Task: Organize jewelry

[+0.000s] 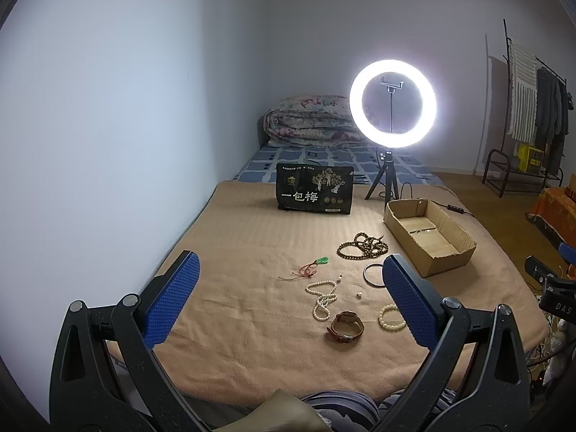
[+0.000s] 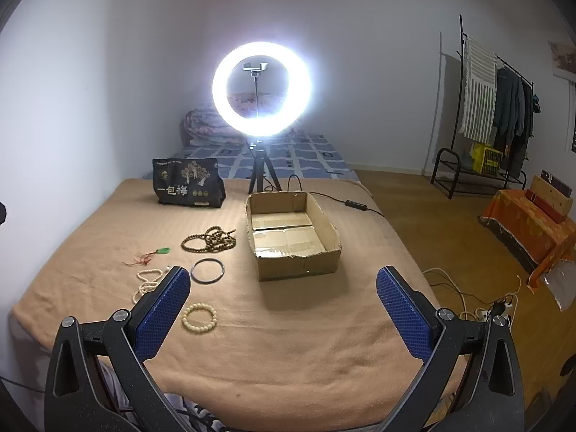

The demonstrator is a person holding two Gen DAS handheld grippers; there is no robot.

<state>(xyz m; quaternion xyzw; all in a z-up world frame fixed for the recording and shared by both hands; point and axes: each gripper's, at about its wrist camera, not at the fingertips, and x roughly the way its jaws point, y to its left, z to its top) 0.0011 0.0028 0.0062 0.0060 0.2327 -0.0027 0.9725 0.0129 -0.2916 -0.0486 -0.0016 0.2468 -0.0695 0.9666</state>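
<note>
Jewelry lies on a tan blanket: brown wooden beads, a green pendant on red cord, a white pearl necklace, a dark bangle, a cream bead bracelet and a brown leather watch. An open empty cardboard box stands to their right. My left gripper is open and empty above the near jewelry. My right gripper is open and empty in front of the box.
A lit ring light on a tripod and a black snack bag stand at the blanket's far edge. A cable with a switch runs right. A clothes rack stands by the far wall.
</note>
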